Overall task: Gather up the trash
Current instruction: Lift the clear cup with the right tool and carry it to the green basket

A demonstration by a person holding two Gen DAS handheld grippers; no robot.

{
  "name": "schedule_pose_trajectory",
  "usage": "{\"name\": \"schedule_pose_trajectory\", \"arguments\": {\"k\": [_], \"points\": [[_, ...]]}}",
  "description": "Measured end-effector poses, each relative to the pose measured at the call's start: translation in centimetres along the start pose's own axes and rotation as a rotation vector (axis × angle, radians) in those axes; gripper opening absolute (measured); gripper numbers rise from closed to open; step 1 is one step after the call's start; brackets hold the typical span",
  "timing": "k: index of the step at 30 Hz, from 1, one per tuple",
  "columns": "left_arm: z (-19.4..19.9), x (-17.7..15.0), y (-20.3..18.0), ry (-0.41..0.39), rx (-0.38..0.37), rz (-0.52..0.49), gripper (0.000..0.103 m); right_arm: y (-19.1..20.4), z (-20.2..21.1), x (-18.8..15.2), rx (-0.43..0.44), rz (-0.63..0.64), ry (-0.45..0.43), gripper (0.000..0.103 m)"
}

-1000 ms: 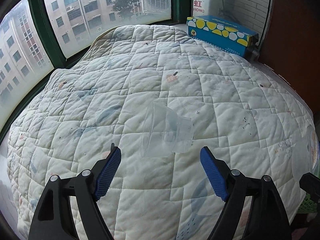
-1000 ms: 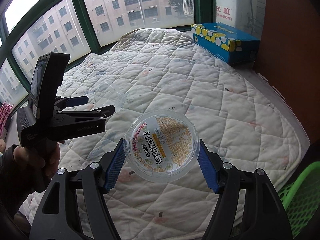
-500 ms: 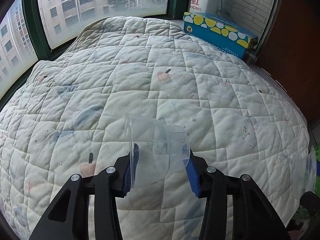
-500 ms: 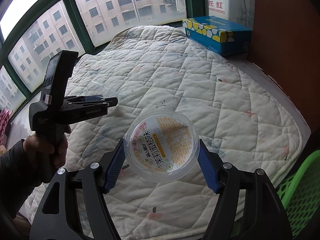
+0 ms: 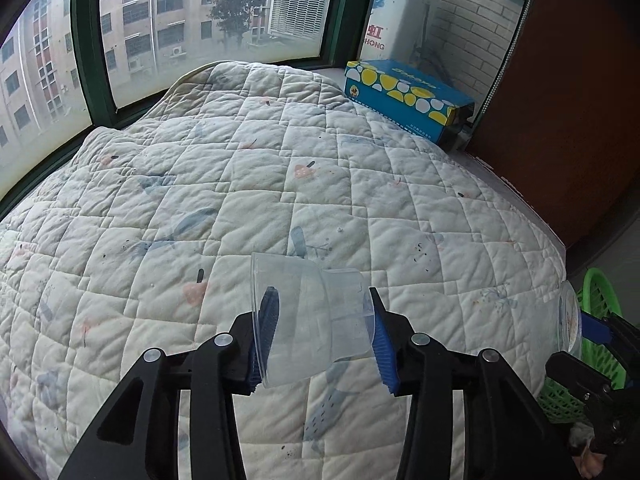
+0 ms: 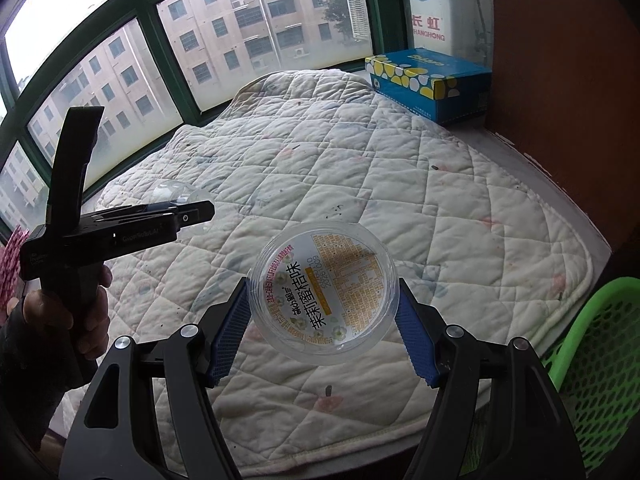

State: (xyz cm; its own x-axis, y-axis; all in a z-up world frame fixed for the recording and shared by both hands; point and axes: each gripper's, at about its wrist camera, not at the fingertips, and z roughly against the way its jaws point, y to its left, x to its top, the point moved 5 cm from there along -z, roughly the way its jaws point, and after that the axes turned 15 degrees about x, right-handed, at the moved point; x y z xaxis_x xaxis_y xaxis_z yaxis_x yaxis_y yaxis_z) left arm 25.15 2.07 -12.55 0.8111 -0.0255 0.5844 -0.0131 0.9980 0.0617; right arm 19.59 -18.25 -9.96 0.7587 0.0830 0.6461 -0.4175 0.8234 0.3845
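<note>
Pickup step done — left hand-held gripper (image 5: 320, 336) clenched on clear plastic cup (image 5: 308, 320), held above quilted bed (image 5: 240, 184). Right hand-held gripper (image 6: 322, 320) grasping labelled lid (image 6: 322, 292). Next, likely: carry both to green basket (image 6: 600, 344) at bed's right edge — release over opening.

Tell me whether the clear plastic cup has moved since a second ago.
Yes. The clear plastic cup, which lay on the quilt ahead of the open left gripper, now sits clamped between its jaws, lifted off the quilt.
</note>
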Motion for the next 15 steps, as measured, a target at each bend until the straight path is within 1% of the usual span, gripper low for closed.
{"name": "schedule_pose_trajectory", "arguments": {"k": [7,15], "points": [[4.4,-1.3,0.6,-0.03,-0.024,0.044,0.043,1.2,2.1,-0.3,0.003,0.012,-0.033,0.069],[8.2,-2.5,0.0,-0.069,-0.056,0.074,0.043,2.0,5.0,-0.9,-0.029,0.034,-0.078,0.069]]}}
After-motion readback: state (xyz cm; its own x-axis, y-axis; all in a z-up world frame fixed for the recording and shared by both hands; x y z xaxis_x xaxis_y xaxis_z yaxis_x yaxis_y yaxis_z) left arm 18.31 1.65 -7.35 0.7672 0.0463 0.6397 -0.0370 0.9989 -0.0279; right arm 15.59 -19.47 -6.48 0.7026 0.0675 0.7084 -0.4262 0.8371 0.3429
